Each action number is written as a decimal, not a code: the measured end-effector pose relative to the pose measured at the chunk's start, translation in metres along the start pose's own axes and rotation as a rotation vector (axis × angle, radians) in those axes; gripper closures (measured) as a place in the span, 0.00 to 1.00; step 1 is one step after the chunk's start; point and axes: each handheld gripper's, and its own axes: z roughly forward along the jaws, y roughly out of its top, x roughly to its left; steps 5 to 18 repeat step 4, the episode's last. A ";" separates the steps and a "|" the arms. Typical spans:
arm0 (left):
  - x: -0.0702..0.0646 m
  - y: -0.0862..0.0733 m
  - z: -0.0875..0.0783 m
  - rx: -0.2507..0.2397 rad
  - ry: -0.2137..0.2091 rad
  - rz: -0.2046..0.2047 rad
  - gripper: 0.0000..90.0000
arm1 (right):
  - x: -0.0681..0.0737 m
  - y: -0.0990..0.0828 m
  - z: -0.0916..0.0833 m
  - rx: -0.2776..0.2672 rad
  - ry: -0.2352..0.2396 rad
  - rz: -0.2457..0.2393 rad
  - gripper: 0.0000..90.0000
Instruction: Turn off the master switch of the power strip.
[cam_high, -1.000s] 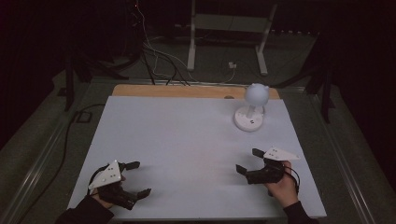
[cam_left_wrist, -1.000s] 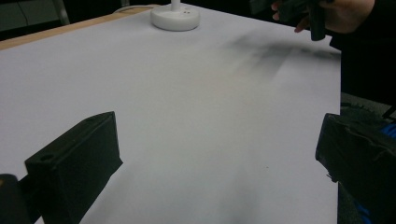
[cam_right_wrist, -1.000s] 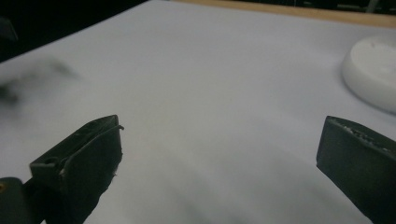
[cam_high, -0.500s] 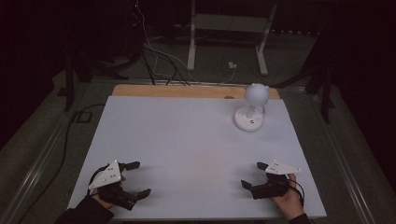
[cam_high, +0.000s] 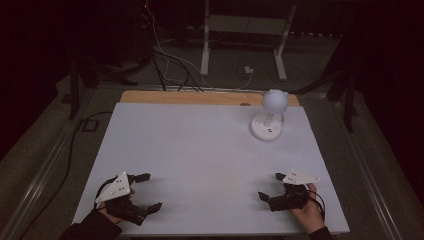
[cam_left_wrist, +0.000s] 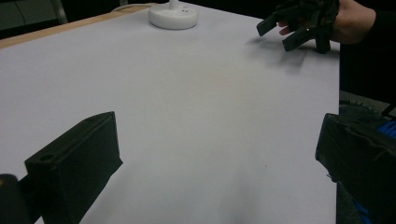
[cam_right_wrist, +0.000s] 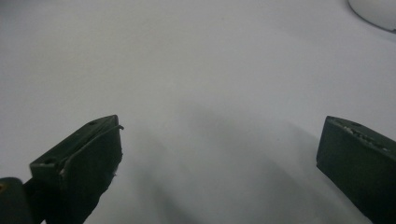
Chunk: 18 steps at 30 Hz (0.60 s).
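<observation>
High view first: a broad white rectangular table top (cam_high: 200, 165) with a strip of bare wood along its far edge takes up most of the scene, set on a dim floor with trailing cables and a pale metal stand behind it. Next in size, a small white desk lamp with a round ball head and a flat disc base (cam_high: 269, 116) stands upright on the far right part of the table, well apart from both tools. Left gripper (cam_high: 148, 190), black with a grey three-cornered plate, sits low at the near left corner, jaws spread wide with nothing between them. Right gripper (cam_high: 270, 186) rests near the near right edge, likewise spread and empty, its jaws pointing left across the bare surface
</observation>
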 end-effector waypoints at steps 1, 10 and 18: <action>0.000 0.000 0.000 -0.001 0.000 -0.001 0.00 | 0.000 0.000 0.000 0.001 -0.001 0.001 0.00; 0.000 0.000 0.000 -0.001 -0.002 -0.003 0.00 | 0.001 0.000 0.000 0.000 -0.004 -0.009 0.00; 0.000 0.000 0.000 -0.001 -0.002 -0.003 0.00 | 0.001 0.000 0.000 0.000 -0.004 -0.009 0.00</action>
